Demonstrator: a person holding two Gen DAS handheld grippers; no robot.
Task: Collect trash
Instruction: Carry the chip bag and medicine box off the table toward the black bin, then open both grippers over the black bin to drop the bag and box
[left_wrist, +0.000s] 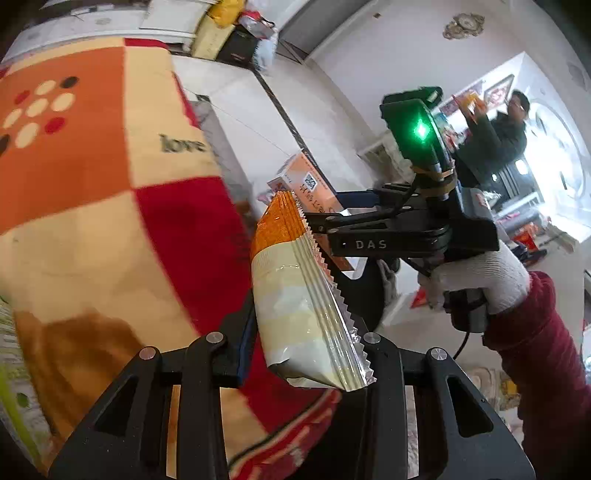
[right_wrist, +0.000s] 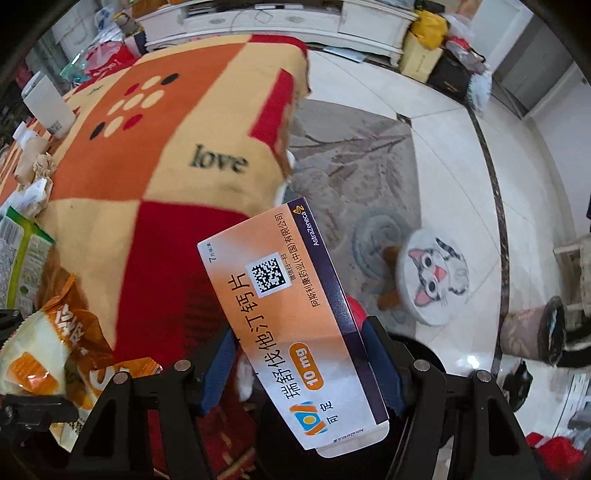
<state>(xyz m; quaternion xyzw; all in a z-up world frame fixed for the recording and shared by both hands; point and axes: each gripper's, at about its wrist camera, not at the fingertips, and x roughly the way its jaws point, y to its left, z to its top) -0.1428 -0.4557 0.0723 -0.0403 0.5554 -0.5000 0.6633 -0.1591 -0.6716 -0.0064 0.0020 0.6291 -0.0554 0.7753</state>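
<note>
Nearest the lens in the left wrist view, the left gripper (left_wrist: 295, 343) was closed narrowly on a snack packet (left_wrist: 295, 295), cream below and orange above, whose serrated foil edge stood up between the pads. In the right wrist view, the right gripper (right_wrist: 301, 365) clamped an orange-and-white medicine box (right_wrist: 291, 317) across its width, the box tilted and its open flap toward the camera. Behind both lay a large checked blanket (right_wrist: 147, 155) in orange, cream and red, bearing the word "love" and covering the desk. Pale floor tiles (right_wrist: 443, 147) and a grey patterned rug (right_wrist: 351, 158) extended to the right. A round stool (right_wrist: 437, 277) with a cartoon cat cushion stood on the rug. More wrappers (right_wrist: 62, 354), orange and white, lay crumpled at the blanket's left edge, beside a green-edged packet (right_wrist: 18, 254). A white-gloved hand (left_wrist: 480, 280) with a dark red sleeve (left_wrist: 543, 354) carried the right gripper, seen from the left wrist.
</note>
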